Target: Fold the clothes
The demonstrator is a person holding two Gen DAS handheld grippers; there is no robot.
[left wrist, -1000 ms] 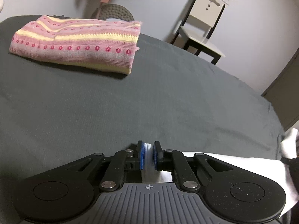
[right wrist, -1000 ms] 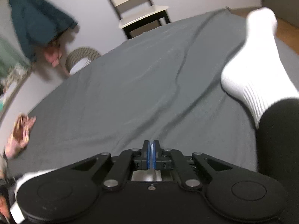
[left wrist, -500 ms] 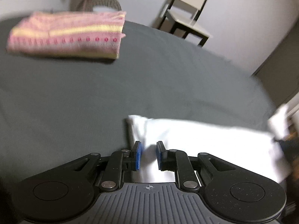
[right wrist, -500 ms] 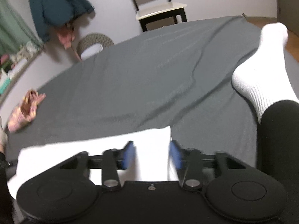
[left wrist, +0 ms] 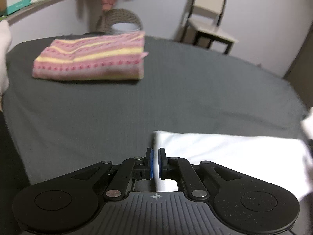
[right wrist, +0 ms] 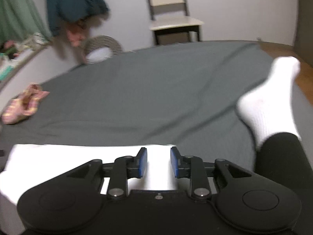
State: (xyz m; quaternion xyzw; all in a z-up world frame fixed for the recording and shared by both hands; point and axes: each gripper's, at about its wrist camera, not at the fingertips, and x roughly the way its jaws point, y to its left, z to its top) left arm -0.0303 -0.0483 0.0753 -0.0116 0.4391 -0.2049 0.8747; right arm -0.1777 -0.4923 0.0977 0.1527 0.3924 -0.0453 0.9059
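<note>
On the bed with the grey sheet (left wrist: 137,105) lies a white cloth (left wrist: 225,152), folded flat, at the near edge of the bed. The left gripper (left wrist: 156,163) is at the left end of this cloth. Its blue pads stand only a narrow gap apart, and the edge of the cloth runs through this gap; whether the pads really press the cloth, I cannot tell. The right gripper (right wrist: 158,162) is over the right end of the white cloth (right wrist: 78,156), and its jaws stand wide apart with nothing held between them.

Toward the far left corner of the bed lies a folded knit garment (left wrist: 92,58) with pink and yellow stripes, well apart from the white cloth. Behind the far edge stands a woven basket (left wrist: 122,22) with something white inside; what it is I cannot tell. A chair (right wrist: 172,13) stands at the wall. On the right side of the bed rests a person's leg in black with a white sock (right wrist: 268,101), just beside the right gripper.
</note>
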